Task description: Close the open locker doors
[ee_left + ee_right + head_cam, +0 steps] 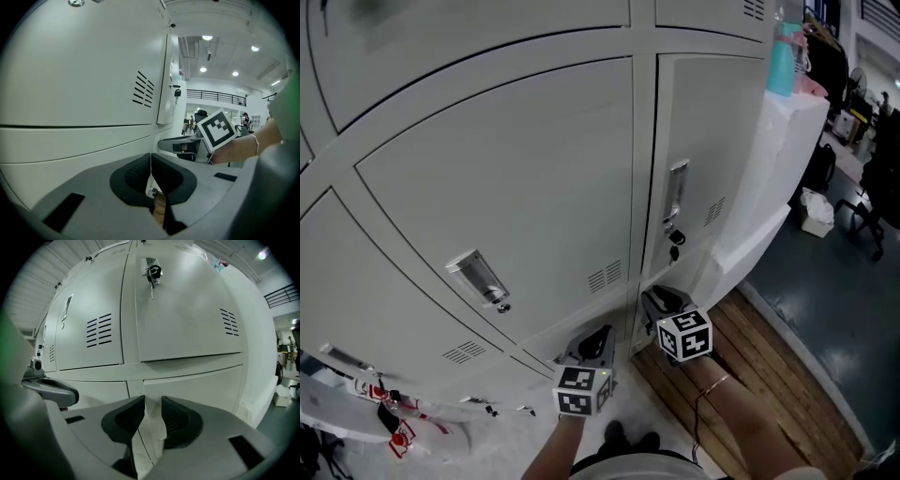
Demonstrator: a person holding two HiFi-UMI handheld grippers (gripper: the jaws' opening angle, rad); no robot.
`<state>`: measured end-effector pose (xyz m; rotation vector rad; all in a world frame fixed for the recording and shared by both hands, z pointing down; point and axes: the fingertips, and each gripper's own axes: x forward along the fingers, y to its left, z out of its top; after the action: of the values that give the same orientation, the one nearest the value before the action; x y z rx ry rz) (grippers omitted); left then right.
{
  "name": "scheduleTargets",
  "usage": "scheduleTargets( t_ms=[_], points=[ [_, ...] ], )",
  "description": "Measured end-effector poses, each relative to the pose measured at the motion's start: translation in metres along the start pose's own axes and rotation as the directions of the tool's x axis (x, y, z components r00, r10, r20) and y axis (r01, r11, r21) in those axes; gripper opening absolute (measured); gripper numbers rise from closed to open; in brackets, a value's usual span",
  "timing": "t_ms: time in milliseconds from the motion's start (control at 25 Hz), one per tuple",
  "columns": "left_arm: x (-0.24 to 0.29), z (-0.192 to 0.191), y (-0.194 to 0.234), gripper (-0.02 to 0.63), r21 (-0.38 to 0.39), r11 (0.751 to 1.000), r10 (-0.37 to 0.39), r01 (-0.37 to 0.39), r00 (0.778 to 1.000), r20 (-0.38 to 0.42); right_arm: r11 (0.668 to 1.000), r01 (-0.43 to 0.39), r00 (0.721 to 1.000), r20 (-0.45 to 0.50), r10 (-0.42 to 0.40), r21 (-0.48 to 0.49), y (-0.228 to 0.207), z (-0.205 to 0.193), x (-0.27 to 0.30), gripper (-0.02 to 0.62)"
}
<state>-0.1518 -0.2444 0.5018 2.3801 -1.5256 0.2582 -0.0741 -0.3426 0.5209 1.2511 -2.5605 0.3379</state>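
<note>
We see the left locker door (516, 187) sitting flush w/ its frame. Our left gripper (600, 337) is low in front of it, fingers clenched, nothing btwn them. Right gripper (662, 302) is just beside, fingers released, gap empty, near the right locker door (712, 141), which has a key (674, 246) in its lock and also looks closed.

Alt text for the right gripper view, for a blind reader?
The right gripper points with jaws slightly apart and empty at grey locker doors. A key hangs in one door's lock; the left gripper shows at left.
</note>
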Motion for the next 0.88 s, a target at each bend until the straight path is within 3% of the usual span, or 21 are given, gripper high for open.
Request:
scheduleTargets(
  t_ms=[360,880],
  points=[
    [-0.006,-0.001,0.018,0.021,-0.007,1.000,0.027,-0.027,1.000,-0.004,1.000,-0.007,1.000,0.005,0.007,0.000,0.003,0.003,0.015,0.081],
    [-0.006,0.002,0.015,0.021,-0.009,1.000,0.021,-0.021,1.000,0.005,0.992,-0.057,0.998,0.044,0.052,0.109,0.014,0.013,-0.009,0.078]
  ],
)
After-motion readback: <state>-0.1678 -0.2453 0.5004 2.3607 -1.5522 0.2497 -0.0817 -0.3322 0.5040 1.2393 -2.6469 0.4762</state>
